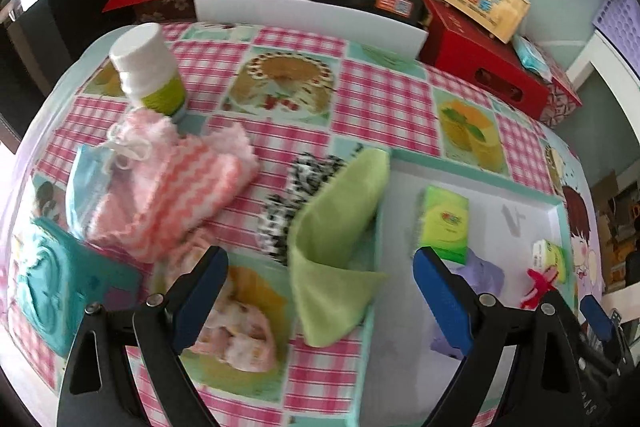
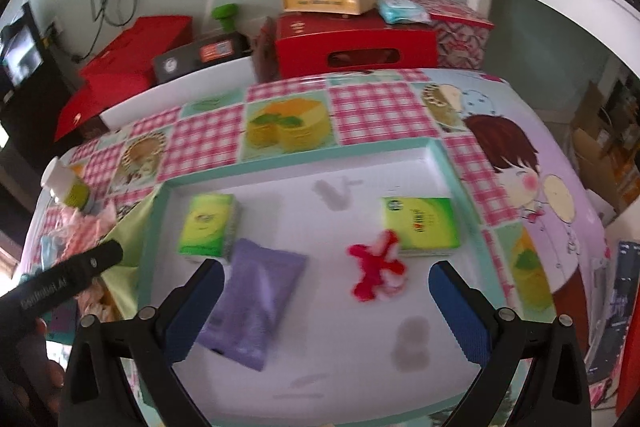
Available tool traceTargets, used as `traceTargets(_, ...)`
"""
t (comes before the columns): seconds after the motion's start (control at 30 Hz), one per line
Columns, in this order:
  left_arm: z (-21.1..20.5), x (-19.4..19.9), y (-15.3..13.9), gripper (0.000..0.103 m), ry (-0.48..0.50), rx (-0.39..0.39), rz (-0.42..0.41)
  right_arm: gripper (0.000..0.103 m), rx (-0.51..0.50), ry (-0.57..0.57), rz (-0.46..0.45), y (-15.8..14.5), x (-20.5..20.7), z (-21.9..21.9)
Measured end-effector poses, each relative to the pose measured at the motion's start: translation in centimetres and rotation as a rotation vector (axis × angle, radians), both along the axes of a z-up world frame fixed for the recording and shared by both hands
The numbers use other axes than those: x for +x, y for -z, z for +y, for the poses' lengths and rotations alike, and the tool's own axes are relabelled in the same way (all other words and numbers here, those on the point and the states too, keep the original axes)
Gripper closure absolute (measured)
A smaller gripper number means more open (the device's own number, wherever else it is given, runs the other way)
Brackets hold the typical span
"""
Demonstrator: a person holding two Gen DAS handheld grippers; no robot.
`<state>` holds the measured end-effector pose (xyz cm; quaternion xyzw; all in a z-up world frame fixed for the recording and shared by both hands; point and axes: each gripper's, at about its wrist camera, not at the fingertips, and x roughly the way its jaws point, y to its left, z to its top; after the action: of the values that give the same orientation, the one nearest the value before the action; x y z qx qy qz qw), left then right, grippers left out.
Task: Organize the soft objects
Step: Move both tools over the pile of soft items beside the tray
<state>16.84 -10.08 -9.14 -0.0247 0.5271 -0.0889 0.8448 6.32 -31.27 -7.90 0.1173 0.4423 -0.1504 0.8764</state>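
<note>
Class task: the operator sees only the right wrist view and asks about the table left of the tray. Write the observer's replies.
Operator: The green cloth, is it inside the tray?
Observer: It is draped over the tray's left rim; the green cloth hangs partly in, partly on the tablecloth.
Operator: What lies beyond it?
Observer: A black-and-white patterned fabric item sits right beside the cloth, on the table.
Operator: And that pink thing?
Observer: A pink zigzag-striped cloth with a white drawstring lies in front of the white-capped bottle.
Operator: Is the left gripper holding anything?
Observer: No, the left gripper is open and empty above the green cloth.
</note>
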Motion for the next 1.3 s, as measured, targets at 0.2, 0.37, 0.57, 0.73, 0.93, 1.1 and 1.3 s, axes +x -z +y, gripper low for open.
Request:
traceTargets(0.2,3.0,1.0,0.0,0.009,-0.059,0.01,0.016,0.0,0.008,-0.08,0.001,0.0,1.0,3.0)
traceTargets(0.37,5.4,1.5,-0.4,0.009,-0.1,0.063,0.0,0.0,-0.009,-0.137,0.011,0.2,1.8,5.4)
traceTargets(0.57,8.4,1.8,-1.1,0.009,-0.15,0.016,-0.001,0.0,0.004,-0.177,0.02,0.6,2.3,7.0)
traceTargets(0.73,9.4,1.7,-1.7,0.009,-0.168,-0.014,-0.012,0.0,0.023,-0.197,0.019,1.0,2.7,7.9)
traceTargets(0.93,9.5,1.6,-2.5,0.009,-0.135,-0.064,-0.029,0.0,-0.015,-0.238,0.017,1.3,3.3,9.6)
traceTargets(1.1,10.2,1.9,-3.9,0.009,-0.138,-0.061,-0.074,0.0,-0.028,-0.272,0.014,1.5,4.0,10.8)
traceTargets(1.3,11.5,2.0,-5.5,0.009,-0.127,-0.057,-0.139,0.0,-0.035,-0.312,-0.09,0.2,4.5,12.5)
